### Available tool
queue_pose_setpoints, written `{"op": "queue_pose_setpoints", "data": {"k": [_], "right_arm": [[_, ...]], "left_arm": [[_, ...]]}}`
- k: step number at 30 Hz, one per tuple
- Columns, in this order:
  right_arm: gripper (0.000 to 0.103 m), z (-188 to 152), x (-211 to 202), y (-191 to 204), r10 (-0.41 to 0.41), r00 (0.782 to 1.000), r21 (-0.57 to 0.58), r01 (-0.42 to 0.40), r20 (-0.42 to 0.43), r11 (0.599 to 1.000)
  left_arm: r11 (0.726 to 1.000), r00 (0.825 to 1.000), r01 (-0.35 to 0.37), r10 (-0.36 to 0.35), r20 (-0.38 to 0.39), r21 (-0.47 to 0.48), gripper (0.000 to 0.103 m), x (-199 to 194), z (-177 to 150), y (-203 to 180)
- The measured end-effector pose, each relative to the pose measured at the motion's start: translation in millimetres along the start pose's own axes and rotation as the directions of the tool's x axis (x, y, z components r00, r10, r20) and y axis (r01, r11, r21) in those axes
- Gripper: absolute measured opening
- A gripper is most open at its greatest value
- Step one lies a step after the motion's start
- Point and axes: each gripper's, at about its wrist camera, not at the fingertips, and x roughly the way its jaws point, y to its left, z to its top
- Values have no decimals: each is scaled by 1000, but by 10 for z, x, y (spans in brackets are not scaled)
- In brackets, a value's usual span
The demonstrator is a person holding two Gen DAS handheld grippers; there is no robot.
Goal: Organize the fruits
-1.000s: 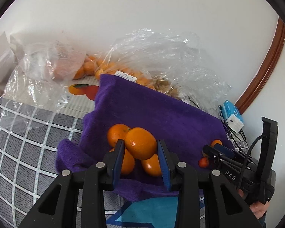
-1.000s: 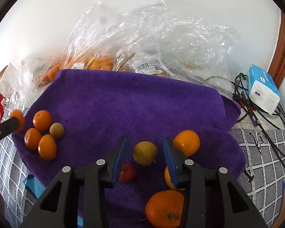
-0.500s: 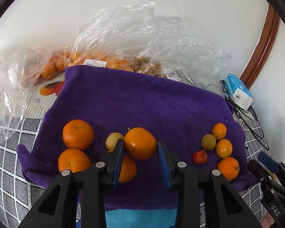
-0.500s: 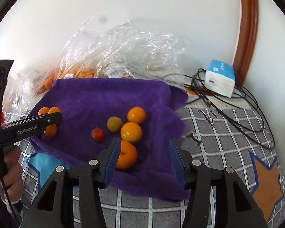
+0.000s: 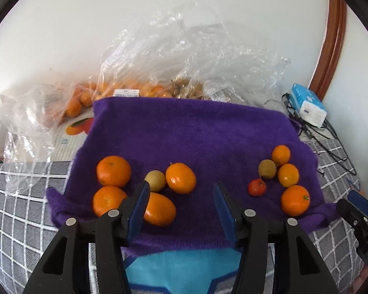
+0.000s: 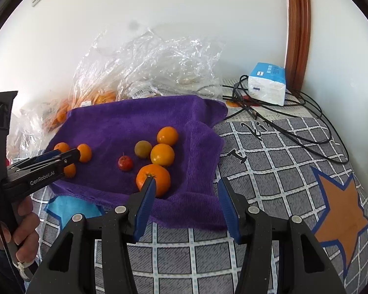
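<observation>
- A purple towel (image 5: 196, 132) is spread over a grey checked cover (image 6: 282, 171), and the fruit sits on it in two bunches.
- On the left bunch, seen from the left wrist: two round oranges (image 5: 113, 170) one behind the other, a small yellowish fruit (image 5: 155, 180), an orange (image 5: 180, 177) just right of it, and an oval orange (image 5: 159, 209) at the front.
- The left gripper (image 5: 181, 207) hangs over the towel's front edge. Its jaws are opening, and only bare towel lies between them. The oval orange sits just beside the left finger, partly hidden by it.
- On the right bunch: three smaller oranges (image 5: 288, 175), a greenish-brown fruit (image 5: 267, 169) touching two of them, and a little red fruit (image 5: 257, 187) slightly apart to the left.
- The right gripper (image 6: 186, 203) stands spread over the towel's near right corner with nothing between its pads. The front orange (image 6: 157, 178) of that bunch lies just behind its left fingertip.
- A person's hand (image 6: 22, 232) grips the left tool's handle at the edge of the right wrist view.
- Behind the towel, crumpled clear plastic bags (image 5: 184, 68) hold more oranges; a blue and white pack (image 6: 267, 83) and black cables (image 6: 294, 127) lie off to the right.
</observation>
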Motion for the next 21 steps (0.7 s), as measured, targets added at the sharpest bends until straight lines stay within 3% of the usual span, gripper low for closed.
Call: {"op": "queue_pose_setpoints", "data": {"k": [7, 9, 12, 14, 15, 16, 18, 21], "right_arm": [[52, -51, -501, 174, -15, 999, 0, 15, 38, 1000], [52, -80, -675, 239, -24, 998, 0, 24, 54, 1000], [52, -122, -899, 315, -33, 997, -9, 34, 64, 999], [52, -176, -1067, 371, -46, 996, -8, 47, 76, 999], [57, -214, -1172, 390, -49, 994, -3, 50, 93, 999], [70, -248, -1258, 407, -45, 994, -3, 45, 104, 999], [82, -323, -1429, 449, -26, 991, -17, 29, 135, 999], [92, -435, -1667, 524, -22, 983, -52, 32, 181, 998]], "left_arm": [[1000, 996, -20, 21, 84, -10, 58, -755, -191, 181], [999, 993, -26, 31, 116, -36, 74, -962, -269, 262], [998, 986, -25, 33, 163, -50, 83, -1314, -415, 361], [998, 984, -27, 36, 175, -51, 83, -1486, -487, 403], [998, 983, -26, 35, 182, -54, 85, -1591, -536, 422], [998, 981, -25, 36, 188, -57, 87, -1677, -575, 438], [998, 979, -30, 42, 201, -61, 97, -1829, -648, 449], [997, 974, -42, 54, 221, -61, 103, -2056, -776, 431]]}}
